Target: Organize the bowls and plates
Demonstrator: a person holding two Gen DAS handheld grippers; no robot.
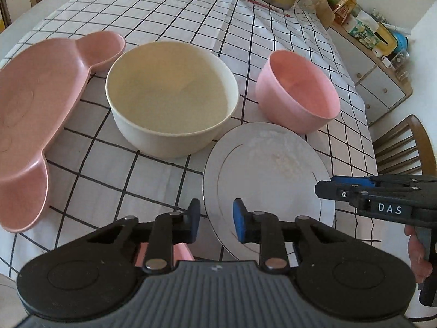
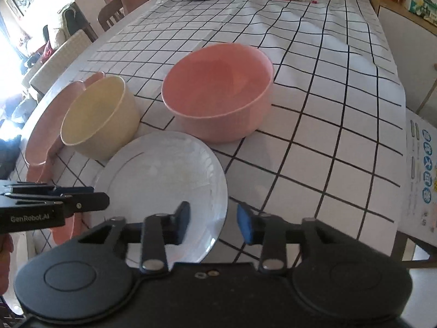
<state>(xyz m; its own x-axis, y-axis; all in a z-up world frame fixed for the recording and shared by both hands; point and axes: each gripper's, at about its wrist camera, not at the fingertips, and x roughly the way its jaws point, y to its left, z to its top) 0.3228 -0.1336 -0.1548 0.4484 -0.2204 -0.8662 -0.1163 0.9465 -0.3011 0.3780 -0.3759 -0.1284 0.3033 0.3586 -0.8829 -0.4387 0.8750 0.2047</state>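
- The left gripper (image 1: 216,220) hovered with its blue-padded fingers spread, holding nothing, above the near rim of a round white ceramic plate (image 1: 269,175).
- The right gripper (image 2: 213,222) also had its fingers apart, over the plate's right edge.
- A cream plastic bowl (image 1: 170,98) stood just behind the plate, a pink plastic bowl (image 1: 297,90) to its right.
- A pink bear-shaped tray (image 1: 35,120) (with ear-like lobes) lay left on the checked tablecloth (image 1: 109,169).

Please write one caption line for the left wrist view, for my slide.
Open left claw hovers over the white plate, with cream bowl, pink bowl and pink bear-shaped plate on the checked tablecloth.
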